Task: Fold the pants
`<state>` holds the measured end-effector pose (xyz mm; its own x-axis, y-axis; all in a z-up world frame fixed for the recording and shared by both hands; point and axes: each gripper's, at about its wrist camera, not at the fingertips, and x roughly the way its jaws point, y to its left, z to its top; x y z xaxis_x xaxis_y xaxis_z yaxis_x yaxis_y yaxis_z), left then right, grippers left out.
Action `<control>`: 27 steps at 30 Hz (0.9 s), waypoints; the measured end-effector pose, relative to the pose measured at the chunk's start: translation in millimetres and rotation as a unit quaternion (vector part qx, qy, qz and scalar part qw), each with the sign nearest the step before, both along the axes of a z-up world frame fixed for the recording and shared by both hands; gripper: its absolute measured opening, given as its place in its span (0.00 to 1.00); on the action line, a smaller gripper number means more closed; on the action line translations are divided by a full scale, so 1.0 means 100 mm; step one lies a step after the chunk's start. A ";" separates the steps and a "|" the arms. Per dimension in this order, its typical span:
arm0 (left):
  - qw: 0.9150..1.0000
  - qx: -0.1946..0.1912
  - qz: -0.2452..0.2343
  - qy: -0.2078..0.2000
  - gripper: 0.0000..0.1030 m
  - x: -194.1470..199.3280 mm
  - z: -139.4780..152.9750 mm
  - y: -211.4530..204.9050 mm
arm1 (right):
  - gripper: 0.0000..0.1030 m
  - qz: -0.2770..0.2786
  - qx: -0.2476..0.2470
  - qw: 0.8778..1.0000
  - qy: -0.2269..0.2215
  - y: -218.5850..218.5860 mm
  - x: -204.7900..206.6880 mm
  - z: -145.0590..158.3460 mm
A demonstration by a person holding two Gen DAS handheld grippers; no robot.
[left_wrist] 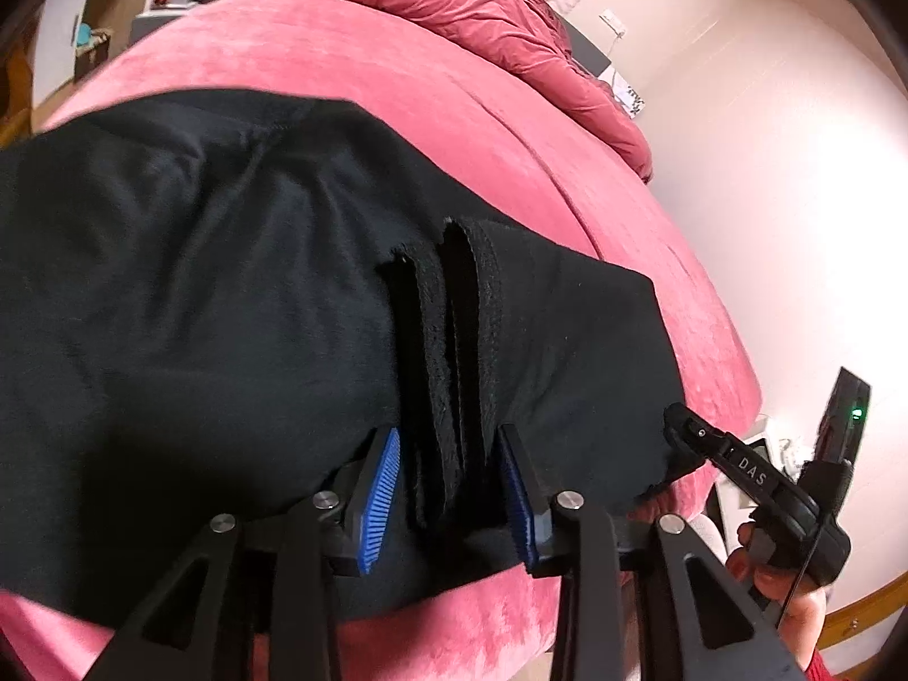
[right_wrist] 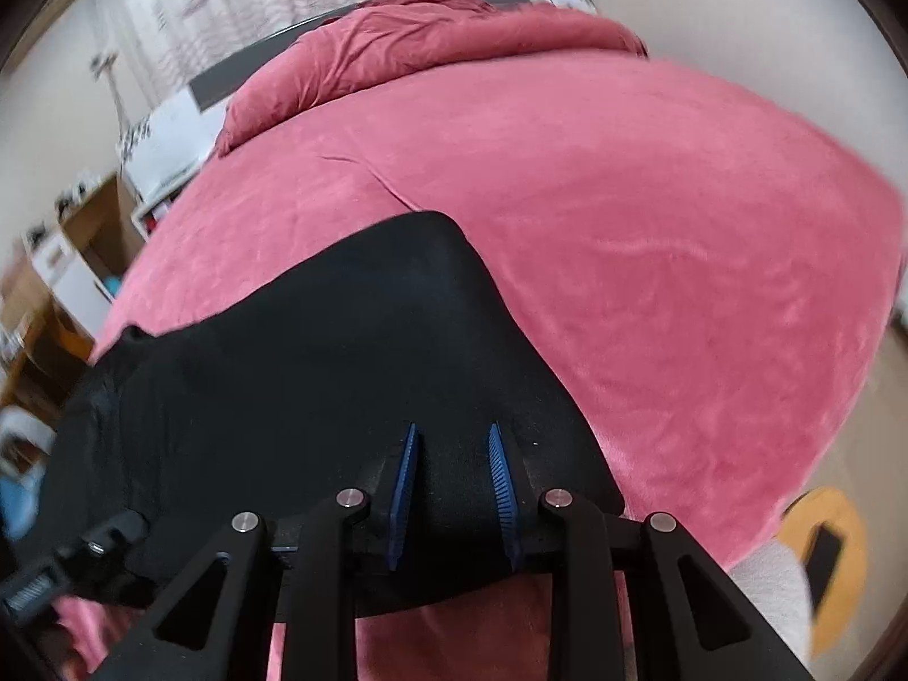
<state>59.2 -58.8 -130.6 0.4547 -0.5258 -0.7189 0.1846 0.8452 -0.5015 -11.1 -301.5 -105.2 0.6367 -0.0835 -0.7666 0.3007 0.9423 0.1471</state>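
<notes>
Pants (left_wrist: 198, 295): matt black knit cloth, fuzzy at the cut edges. Bed cover (right_wrist: 652, 238), frame centre: pink plush cloth, soft nap. Duvet (left_wrist: 488, 17), upper frame: smoother pink cloth, creased. Left gripper (left_wrist: 448, 488): matt black plastic links, polished metal pins, ribbed blue pads.

Your left tongs (left_wrist: 451, 488) point down at a slant, blue pads parted, with folds of black cloth standing between them; the left pad looks clear of the cloth. Your right tongs (right_wrist: 454, 488) tilt down likewise, pads set close with cloth pinched between. Your right hand (left_wrist: 794, 584) wraps the handle of its tongs.
</notes>
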 end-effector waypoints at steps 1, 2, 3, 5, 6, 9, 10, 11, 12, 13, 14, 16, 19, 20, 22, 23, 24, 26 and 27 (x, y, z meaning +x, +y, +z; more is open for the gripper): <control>1.000 0.006 0.005 -0.003 0.35 -0.03 0.04 0.04 | 0.30 0.011 0.002 1.000 -0.005 0.07 -0.01 0.01; 1.000 0.013 0.012 -0.006 0.35 -0.05 0.09 0.09 | 0.30 0.024 0.009 1.000 -0.010 0.15 -0.02 0.03; 1.000 0.023 0.019 -0.009 0.35 -0.07 0.12 0.12 | 0.30 0.040 0.017 0.999 -0.013 0.24 -0.02 0.03; 0.998 0.051 0.037 -0.014 0.35 -0.12 0.18 0.23 | 0.30 0.074 0.029 0.997 -0.016 0.41 0.00 0.02; 0.997 0.055 0.045 -0.014 0.35 -0.16 0.20 0.29 | 0.30 0.091 0.031 0.995 -0.018 0.50 0.02 0.02; 0.996 0.057 0.066 -0.002 0.35 -0.23 0.20 0.52 | 0.30 0.132 0.047 0.990 -0.020 0.71 0.07 -0.01; 0.996 0.058 0.072 0.002 0.35 -0.26 0.17 0.59 | 0.30 0.141 0.052 0.988 -0.020 0.78 0.09 -0.02; 0.995 0.058 0.082 0.009 0.35 -0.29 0.17 0.67 | 0.30 0.151 0.056 0.987 -0.020 0.85 0.11 -0.02; 0.994 0.056 0.088 0.014 0.35 -0.31 0.16 0.73 | 0.30 0.158 0.059 0.986 -0.020 0.89 0.15 -0.05; 0.994 0.051 0.096 0.019 0.35 -0.33 0.16 0.80 | 0.30 0.165 0.063 0.984 -0.018 0.94 0.17 -0.07; 0.993 0.045 0.104 0.024 0.35 -0.37 0.16 0.80 | 0.31 0.173 0.066 0.983 -0.013 1.00 0.20 -0.10; 0.992 0.023 0.119 0.038 0.35 -0.42 0.17 0.89 | 0.36 0.177 0.062 0.982 -0.006 1.09 0.21 -0.15; 0.987 -0.019 0.150 0.053 0.35 -0.52 0.17 1.10 | 0.38 0.175 0.056 0.983 -0.009 1.13 0.17 -0.18; 0.985 -0.032 0.162 0.056 0.35 -0.54 0.19 1.17 | 0.38 0.175 0.056 0.983 -0.010 1.13 0.17 -0.18; 0.979 -0.055 0.187 0.067 0.35 -0.58 0.17 1.32 | 0.38 0.177 0.058 0.982 -0.013 1.13 0.16 -0.19; 0.975 -0.064 0.198 0.075 0.35 -0.59 0.15 1.39 | 0.38 0.176 0.061 0.982 -0.014 1.12 0.16 -0.20; 0.972 -0.069 0.208 0.084 0.35 -0.62 0.11 1.44 | 0.38 0.175 0.062 0.983 -0.014 1.12 0.17 -0.20; 0.964 -0.084 0.228 0.105 0.35 -0.64 0.03 1.54 | 0.38 0.173 0.064 0.983 -0.016 1.12 0.15 -0.20; 0.959 -0.101 0.239 0.114 0.35 -0.65 -0.04 1.59 | 0.38 0.174 0.064 0.983 -0.016 1.09 0.17 -0.21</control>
